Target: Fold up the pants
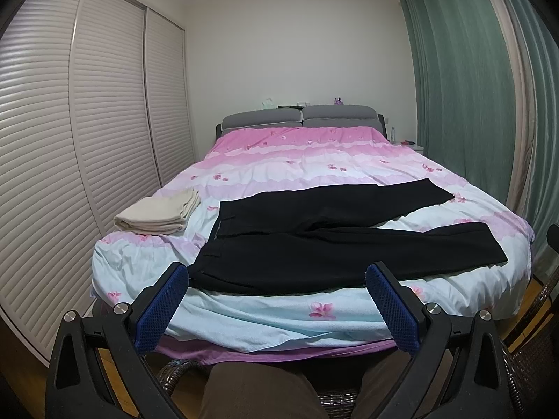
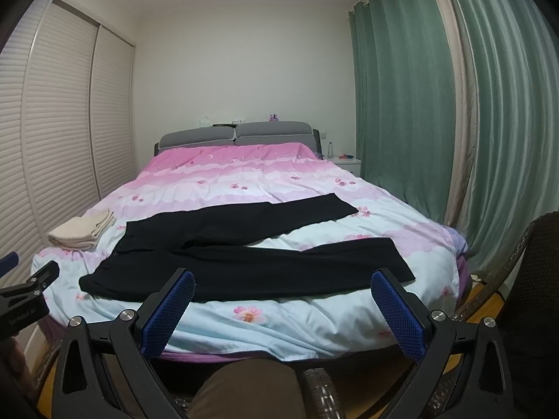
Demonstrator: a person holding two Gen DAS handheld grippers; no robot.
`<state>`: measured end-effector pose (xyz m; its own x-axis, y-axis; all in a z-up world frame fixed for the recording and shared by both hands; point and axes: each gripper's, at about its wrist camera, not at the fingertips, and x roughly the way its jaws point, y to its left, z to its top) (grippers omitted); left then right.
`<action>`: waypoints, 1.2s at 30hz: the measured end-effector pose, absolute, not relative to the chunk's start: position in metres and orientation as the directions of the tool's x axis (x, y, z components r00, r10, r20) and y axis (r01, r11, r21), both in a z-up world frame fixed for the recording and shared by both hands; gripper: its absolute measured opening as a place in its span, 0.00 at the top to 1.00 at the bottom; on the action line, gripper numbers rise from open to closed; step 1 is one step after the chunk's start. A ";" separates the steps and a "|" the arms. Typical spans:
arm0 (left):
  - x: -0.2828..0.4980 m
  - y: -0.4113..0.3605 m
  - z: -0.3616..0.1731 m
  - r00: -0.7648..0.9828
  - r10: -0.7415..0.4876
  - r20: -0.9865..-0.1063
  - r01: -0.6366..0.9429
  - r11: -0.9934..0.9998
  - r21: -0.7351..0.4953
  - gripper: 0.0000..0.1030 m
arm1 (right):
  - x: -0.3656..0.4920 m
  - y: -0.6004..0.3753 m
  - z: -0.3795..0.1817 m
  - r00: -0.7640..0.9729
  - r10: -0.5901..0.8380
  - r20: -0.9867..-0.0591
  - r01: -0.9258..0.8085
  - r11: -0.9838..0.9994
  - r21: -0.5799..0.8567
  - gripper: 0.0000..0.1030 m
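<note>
Black pants point(image 1: 328, 241) lie flat across the near end of the bed point(image 1: 279, 321), waistband to the left, both legs spread apart and pointing right. In the right wrist view the same pants point(image 2: 244, 262) stretch across the quilt. My left gripper point(image 1: 277, 272) hovers open in front of the bed's foot edge, blue pads wide apart, holding nothing. Just as wide open, my right gripper point(image 2: 283, 281) sits short of the pants with nothing between its fingers. The left gripper's tip point(image 2: 31, 279) shows at the left edge of the right wrist view.
A folded beige garment point(image 1: 160, 214) rests on the bed's left side, beside the waistband. White louvred wardrobe doors point(image 1: 87, 122) line the left wall, green curtains point(image 1: 471, 87) the right. A wicker chair point(image 2: 524, 262) stands at the right. A person's knee point(image 2: 244, 391) is below.
</note>
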<state>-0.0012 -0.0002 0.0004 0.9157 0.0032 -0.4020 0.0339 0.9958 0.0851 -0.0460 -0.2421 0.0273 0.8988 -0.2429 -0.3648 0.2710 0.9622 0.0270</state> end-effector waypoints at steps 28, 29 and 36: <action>-0.003 -0.005 0.002 0.917 0.005 -0.399 0.037 0.995 0.096 0.00 | -0.046 -0.243 0.027 0.899 -0.242 -0.366 0.272 0.962 0.030 0.01; -0.003 -0.007 0.002 0.918 0.005 -0.398 0.038 0.994 0.099 0.00 | -0.046 -0.243 0.026 0.898 -0.241 -0.367 0.272 0.962 0.033 0.01; 0.002 -0.014 0.000 0.915 0.002 -0.404 0.044 0.994 0.103 0.00 | -0.043 -0.245 0.024 0.896 -0.244 -0.370 0.274 0.961 0.030 0.01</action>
